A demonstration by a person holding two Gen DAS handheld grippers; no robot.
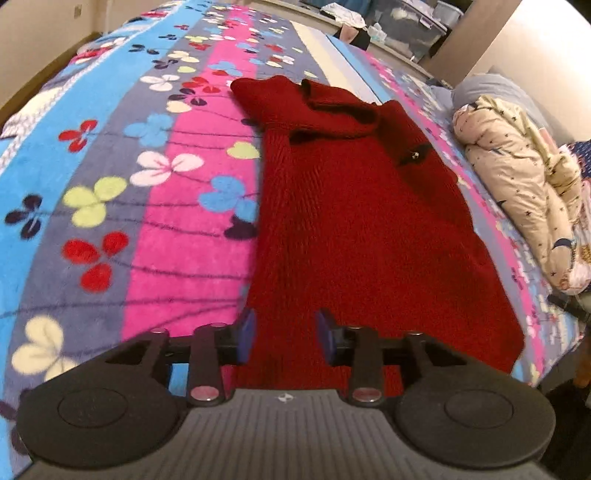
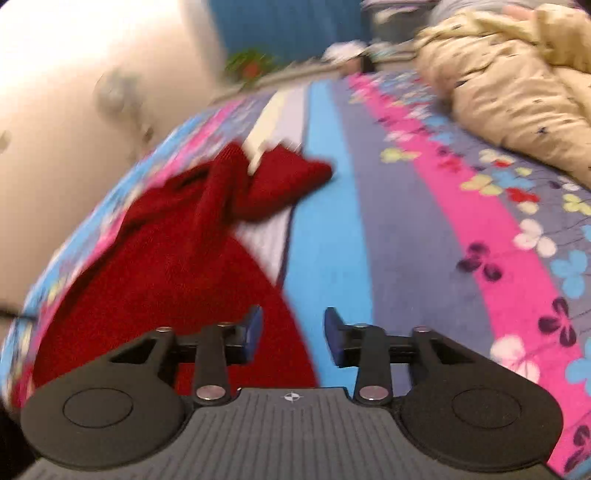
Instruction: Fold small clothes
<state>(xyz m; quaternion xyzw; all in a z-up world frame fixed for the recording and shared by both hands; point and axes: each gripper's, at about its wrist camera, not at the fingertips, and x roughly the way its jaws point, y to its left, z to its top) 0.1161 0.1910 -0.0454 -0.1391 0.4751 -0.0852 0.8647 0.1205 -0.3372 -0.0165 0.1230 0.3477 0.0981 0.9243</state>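
Observation:
A dark red knitted garment (image 1: pixel 354 206) lies lengthwise on the flowered blanket (image 1: pixel 110 177), its far end rumpled with a sleeve folded over. My left gripper (image 1: pixel 284 338) hovers over the garment's near hem, open, with nothing pinched between its blue pads. In the right wrist view the same red garment (image 2: pixel 177 273) lies to the left, its sleeve (image 2: pixel 280 181) stretched out to the right on the blue stripe. My right gripper (image 2: pixel 293 336) stands open above the garment's right edge and the blanket (image 2: pixel 424 240), gripping nothing.
A bundled beige star-print quilt (image 1: pixel 524 177) lies along the bed's right side, and the beige quilt (image 2: pixel 517 85) also fills the upper right of the right wrist view. Storage bins (image 1: pixel 410 26) and clutter sit beyond the bed's far end. A wall (image 2: pixel 74 92) runs along the left.

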